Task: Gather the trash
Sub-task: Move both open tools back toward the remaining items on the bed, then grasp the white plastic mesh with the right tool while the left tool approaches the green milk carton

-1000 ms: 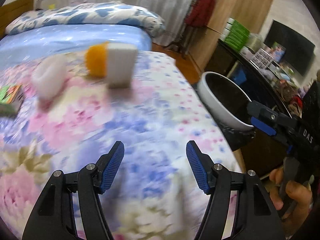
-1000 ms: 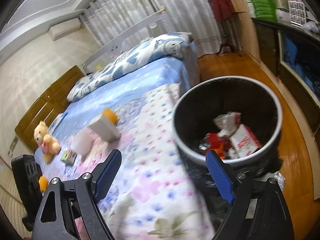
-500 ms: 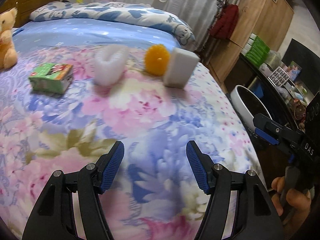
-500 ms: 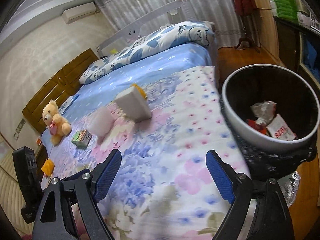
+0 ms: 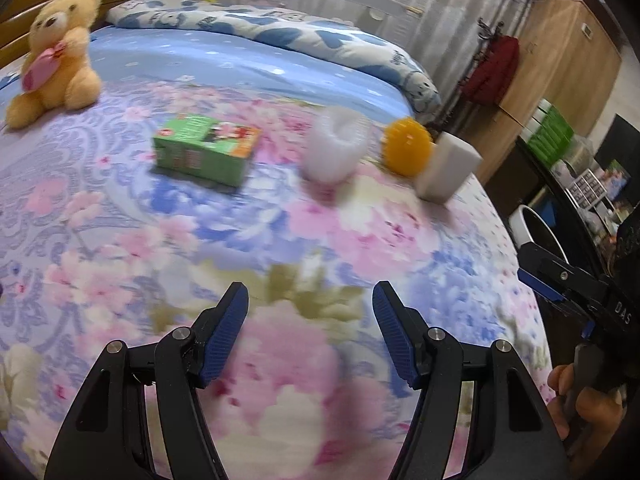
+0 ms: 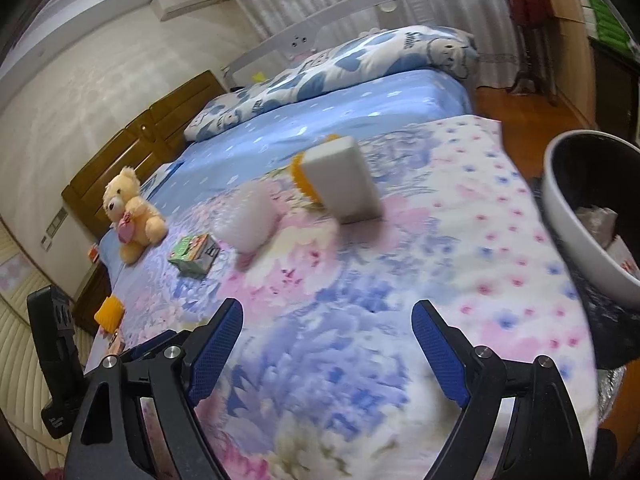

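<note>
A green carton [image 5: 206, 148] [image 6: 195, 254] lies flat on the floral bedspread. Right of it stand a white ribbed cup [image 5: 337, 148] [image 6: 250, 222], an orange spiky ball [image 5: 407, 146] [image 6: 303, 182] and a white block [image 5: 447, 169] [image 6: 341, 180]. The trash bin [image 6: 576, 216], with wrappers inside, stands beside the bed at the right; only its white rim [image 5: 534, 226] shows in the left wrist view. My left gripper [image 5: 310, 328] hovers open over the near bedspread, well short of the items. My right gripper [image 6: 328, 344] is also open and empty above the bed.
A yellow teddy bear [image 5: 56, 56] [image 6: 130, 214] sits at the far left by the wooden headboard [image 6: 140, 140]. A blue patterned pillow [image 5: 280, 36] lies across the back. A dark cabinet [image 5: 568, 184] with clutter runs along the right, past the bin. A hand [image 5: 588, 404] grips the right tool.
Both views have swung left, away from the bin and over the bed. The carton and teddy bear have come into the left view; the bin has slid to the right edge.
</note>
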A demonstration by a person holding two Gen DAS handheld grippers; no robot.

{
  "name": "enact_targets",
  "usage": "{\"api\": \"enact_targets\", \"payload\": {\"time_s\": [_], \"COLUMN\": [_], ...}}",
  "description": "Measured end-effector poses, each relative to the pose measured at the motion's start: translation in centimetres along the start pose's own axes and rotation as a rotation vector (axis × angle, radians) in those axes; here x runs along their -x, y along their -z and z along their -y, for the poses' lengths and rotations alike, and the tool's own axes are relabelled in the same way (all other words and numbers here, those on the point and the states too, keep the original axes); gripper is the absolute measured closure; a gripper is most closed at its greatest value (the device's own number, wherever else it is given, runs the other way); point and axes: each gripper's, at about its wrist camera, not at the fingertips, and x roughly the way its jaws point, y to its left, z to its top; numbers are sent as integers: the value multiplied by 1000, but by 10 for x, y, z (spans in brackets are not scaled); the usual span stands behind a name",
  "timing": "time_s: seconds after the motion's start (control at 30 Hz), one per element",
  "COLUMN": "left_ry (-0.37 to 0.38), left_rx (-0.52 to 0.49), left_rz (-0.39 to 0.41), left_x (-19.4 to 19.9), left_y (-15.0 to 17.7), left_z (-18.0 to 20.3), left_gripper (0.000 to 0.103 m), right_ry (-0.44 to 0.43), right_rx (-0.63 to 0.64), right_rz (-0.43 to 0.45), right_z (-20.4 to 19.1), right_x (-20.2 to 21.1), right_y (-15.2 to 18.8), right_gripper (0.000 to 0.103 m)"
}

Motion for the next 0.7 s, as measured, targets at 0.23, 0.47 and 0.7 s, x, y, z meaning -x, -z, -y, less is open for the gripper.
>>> {"api": "enact_targets", "payload": {"time_s": [0.23,0.47,0.7], "left_ry": [-49,-74,-84], "left_rx": [39,53,83], "left_rz": [7,3,-22], "left_x": [-3,-14,-33], "left_y": [-17,-40,-60], "left_z": [-29,-43,-54], "left_gripper": [37,37,37], "right_ry": [-31,-63,-90], "right_rx": [27,29,33], "right_rz": [-23,-58,-68], "right_z": [-23,-38,-52], "right_x": [-21,-45,-66], "right_y": [-2,-9,-25], "right_gripper": [15,15,15]}}
